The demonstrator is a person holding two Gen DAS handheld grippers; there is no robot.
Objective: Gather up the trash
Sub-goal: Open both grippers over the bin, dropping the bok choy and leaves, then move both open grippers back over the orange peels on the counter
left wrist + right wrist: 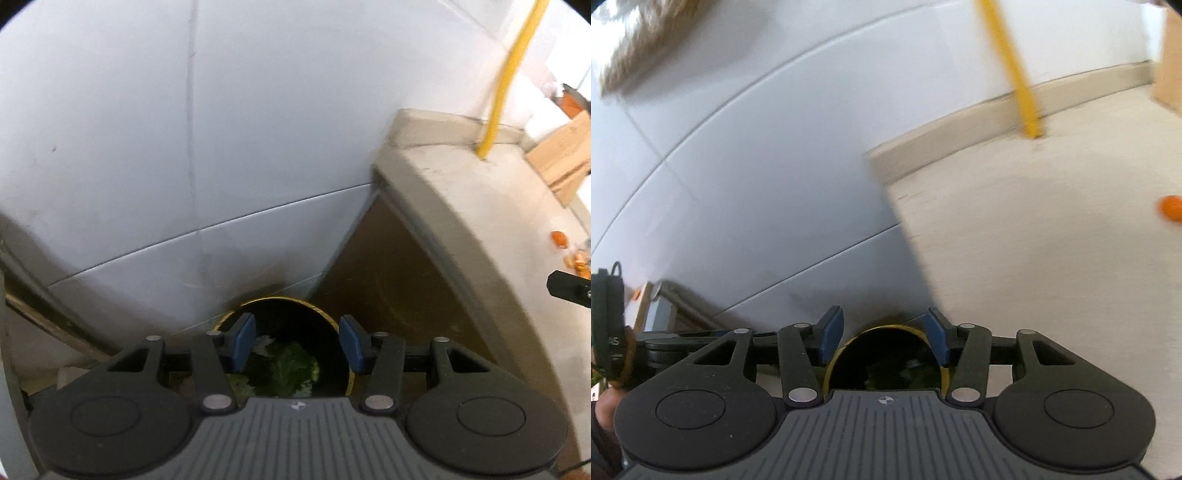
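**Both grippers spread wide over the bin**

Left gripper (pixel 297 343) sits with its blue pads (pixel 243 341) held well apart, nothing between them. Right below and just beyond, framed in the gap, is the black trash bin (pixel 325 332) with its yellow rim, and inside it you can see green leafy scraps (pixel 291 363) with a pale bit among them. Over to the right gripper (pixel 884 338): same story, jaws spread, empty, and the same bin (pixel 886 343) showing dark between the fingers, its contents hard to make out from this side. The left gripper's body (pixel 657 349) peeks in at the left edge of the right wrist view.

Moving outward, the bin stands against a grey tiled wall (pixel 184 147), tucked beside the brown side panel (pixel 388 277) of a beige counter (pixel 461 206). Up on that counter, orange peel pieces (pixel 559 239) lie near the far right edge, well apart from the bin. Farther back, a yellow pipe (pixel 506 81) rises from the countertop, and a cardboard box (pixel 565 151) sits beyond it.
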